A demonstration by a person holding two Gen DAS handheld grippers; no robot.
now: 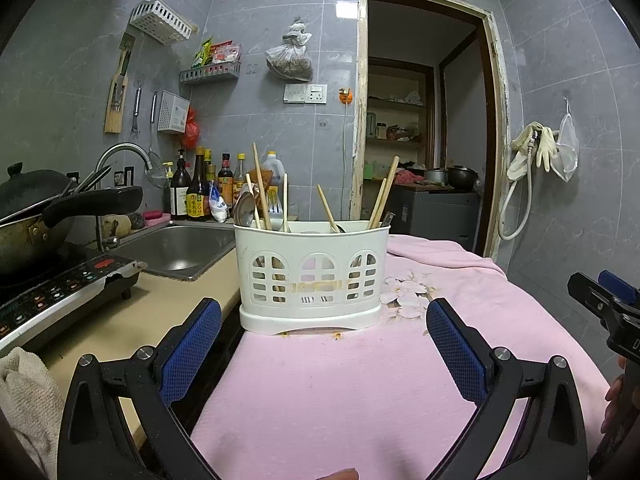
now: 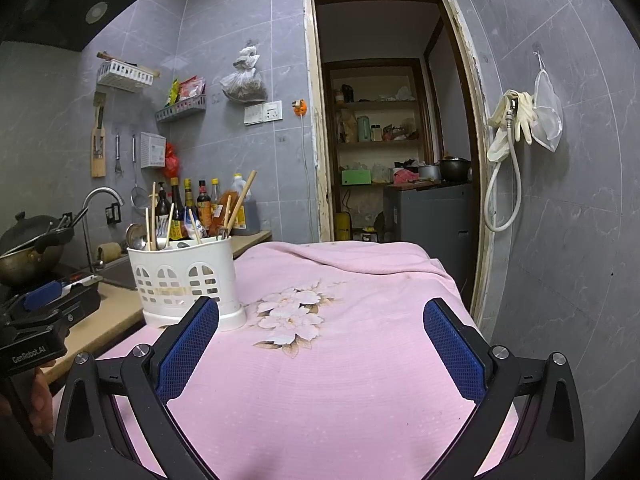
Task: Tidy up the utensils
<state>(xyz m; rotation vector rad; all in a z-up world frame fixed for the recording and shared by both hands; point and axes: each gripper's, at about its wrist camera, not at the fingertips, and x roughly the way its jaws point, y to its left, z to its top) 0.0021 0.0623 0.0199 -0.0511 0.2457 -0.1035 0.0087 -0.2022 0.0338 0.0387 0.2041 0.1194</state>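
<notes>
Standing at the left edge of the pink cloth (image 1: 360, 380), the white holder (image 1: 312, 276) keeps chopsticks (image 1: 260, 184) and spoons (image 1: 244, 208) upright; left gripper (image 1: 324, 344) and right gripper (image 2: 320, 348) hover apart, empty.

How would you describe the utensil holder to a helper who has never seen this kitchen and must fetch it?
Find the pink flowered cloth beside the sink counter. At its corner nearest the sink stands a white plastic caddy with arched cut-out windows. Unlike the dark sauce bottles behind, it holds wooden chopsticks and a metal spoon.
</notes>
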